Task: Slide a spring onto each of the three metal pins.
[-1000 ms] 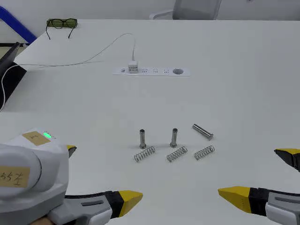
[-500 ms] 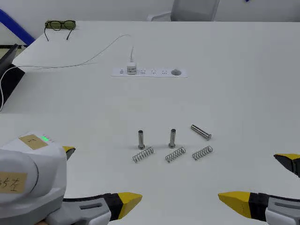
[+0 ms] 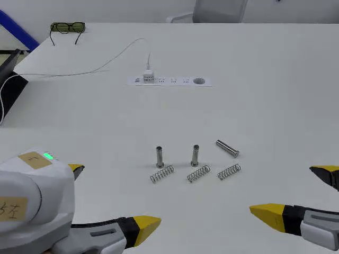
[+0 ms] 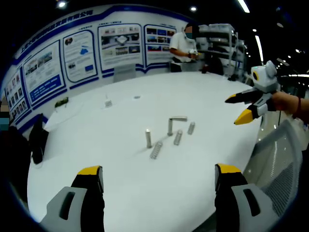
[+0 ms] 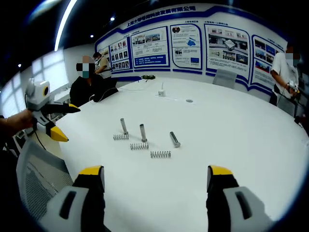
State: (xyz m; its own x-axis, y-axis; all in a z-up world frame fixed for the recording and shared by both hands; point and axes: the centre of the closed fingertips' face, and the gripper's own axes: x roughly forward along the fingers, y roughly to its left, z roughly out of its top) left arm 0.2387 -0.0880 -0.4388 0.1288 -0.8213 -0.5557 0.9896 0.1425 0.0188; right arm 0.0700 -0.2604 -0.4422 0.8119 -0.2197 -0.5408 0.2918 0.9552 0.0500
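Hovering nearer the person than the white power strip [image 3: 170,81], the yellow-tipped left gripper [image 3: 114,196] and right gripper [image 3: 288,190] are holding their jaws apart, empty. Three coiled steel springs [image 3: 199,173] and three silver metal pins [image 3: 195,155] (one lying flat) are sitting between; a careless pinch is risking flicking a spring away.

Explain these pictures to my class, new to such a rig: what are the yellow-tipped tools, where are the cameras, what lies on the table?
A person holds a two-jaw tool in each hand: the left gripper and the right gripper, both open and empty. The wide picture comes from a headset camera; each round picture comes from a camera on one gripper, looking along its yellow-tipped jaws. On the white table the left pin and the middle pin stand upright, the third pin lies flat, and three springs lie loose before them. Farther back are a power strip and glasses.
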